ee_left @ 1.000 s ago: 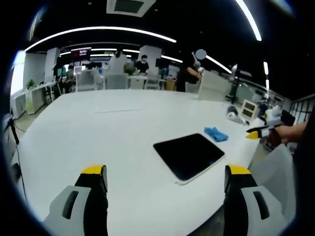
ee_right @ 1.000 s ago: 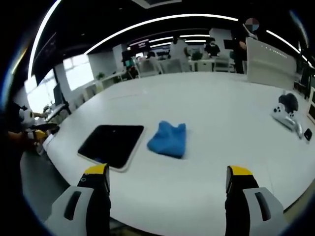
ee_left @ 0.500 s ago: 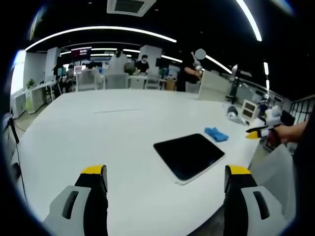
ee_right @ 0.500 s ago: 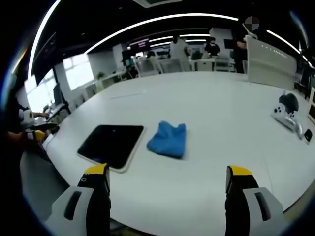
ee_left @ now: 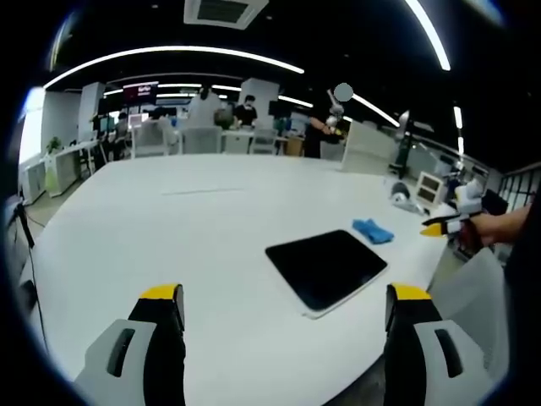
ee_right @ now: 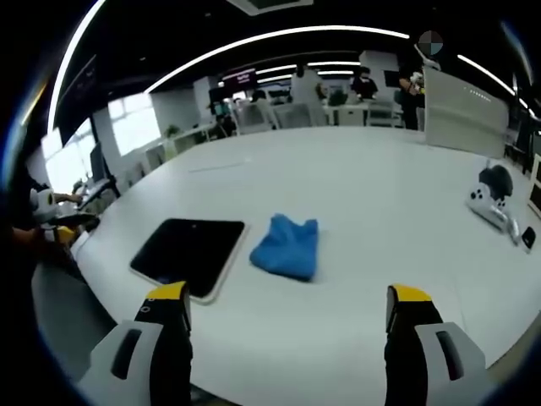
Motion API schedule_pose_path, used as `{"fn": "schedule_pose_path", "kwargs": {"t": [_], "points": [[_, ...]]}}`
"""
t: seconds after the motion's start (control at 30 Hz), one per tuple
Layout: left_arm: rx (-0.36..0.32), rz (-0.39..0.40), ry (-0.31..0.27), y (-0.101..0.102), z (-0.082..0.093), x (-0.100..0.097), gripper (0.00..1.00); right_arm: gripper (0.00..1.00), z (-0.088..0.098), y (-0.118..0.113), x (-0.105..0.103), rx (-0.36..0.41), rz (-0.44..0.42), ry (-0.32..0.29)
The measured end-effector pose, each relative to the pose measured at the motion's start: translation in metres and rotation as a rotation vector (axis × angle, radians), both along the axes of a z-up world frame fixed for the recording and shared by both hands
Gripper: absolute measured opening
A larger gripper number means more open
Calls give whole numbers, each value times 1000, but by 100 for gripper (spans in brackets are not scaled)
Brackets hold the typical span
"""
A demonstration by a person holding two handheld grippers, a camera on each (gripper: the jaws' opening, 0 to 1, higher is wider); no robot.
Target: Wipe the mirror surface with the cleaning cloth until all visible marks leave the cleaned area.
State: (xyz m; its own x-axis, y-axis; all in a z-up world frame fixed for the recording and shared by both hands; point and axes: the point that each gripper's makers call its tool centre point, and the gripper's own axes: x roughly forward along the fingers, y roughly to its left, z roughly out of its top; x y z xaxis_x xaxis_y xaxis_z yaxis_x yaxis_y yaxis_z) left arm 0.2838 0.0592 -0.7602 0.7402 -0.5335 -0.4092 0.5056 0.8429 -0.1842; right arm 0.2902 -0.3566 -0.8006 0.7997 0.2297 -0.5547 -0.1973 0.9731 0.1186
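Note:
A dark rectangular mirror (ee_left: 326,268) with a pale rim lies flat on the white table (ee_left: 169,228), near its right edge. The same mirror (ee_right: 188,254) appears at the left in the right gripper view. A crumpled blue cloth (ee_right: 287,246) rests just right of it; in the left gripper view the blue cloth (ee_left: 371,229) lies beyond the mirror. My left gripper (ee_left: 283,296) stands open above the table, short of the mirror. My right gripper (ee_right: 287,296) is open too, with the cloth ahead between its jaws and some way off. At the far right, the right gripper (ee_left: 444,224) is held by a hand.
A white game controller (ee_right: 489,203) and a small dark object lie at the table's right side. The table's curved front edge (ee_right: 279,393) runs close below my right gripper. People stand among desks and chairs (ee_left: 182,138) in the background. A hand with the left gripper (ee_right: 55,222) shows at far left.
The right gripper view has shifted slightly, so mirror and cloth sit a little lower and to the left. Nothing on the table has moved.

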Motion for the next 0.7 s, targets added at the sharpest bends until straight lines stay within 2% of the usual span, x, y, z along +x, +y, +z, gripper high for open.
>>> {"fn": "schedule_pose_path", "kwargs": {"t": [0.1,0.23,0.43,0.5,0.57,0.6,0.63,0.7], "points": [[3,-3,-1,0,0,0,99,94,2,-1,9,-24,4,-11],[6,-9,0,-1,-1,-1,99,87,0,-1,28,-43,0,-24],[5,-10,2,-1,-1,-1,99,74,-12,14,70,-63,7,-10],[8,-11,5,-2,-2,-1,99,63,-16,20,79,-72,14,-5],[11,-14,9,-2,-3,-1,99,47,-24,26,89,-83,25,16],[13,-15,11,-2,-3,-1,99,41,-28,28,92,-89,24,23],[13,-17,13,-2,-4,-2,99,39,-34,29,96,-98,18,43],[13,-20,17,-3,-4,-2,99,35,-36,33,102,-87,12,39]]}}
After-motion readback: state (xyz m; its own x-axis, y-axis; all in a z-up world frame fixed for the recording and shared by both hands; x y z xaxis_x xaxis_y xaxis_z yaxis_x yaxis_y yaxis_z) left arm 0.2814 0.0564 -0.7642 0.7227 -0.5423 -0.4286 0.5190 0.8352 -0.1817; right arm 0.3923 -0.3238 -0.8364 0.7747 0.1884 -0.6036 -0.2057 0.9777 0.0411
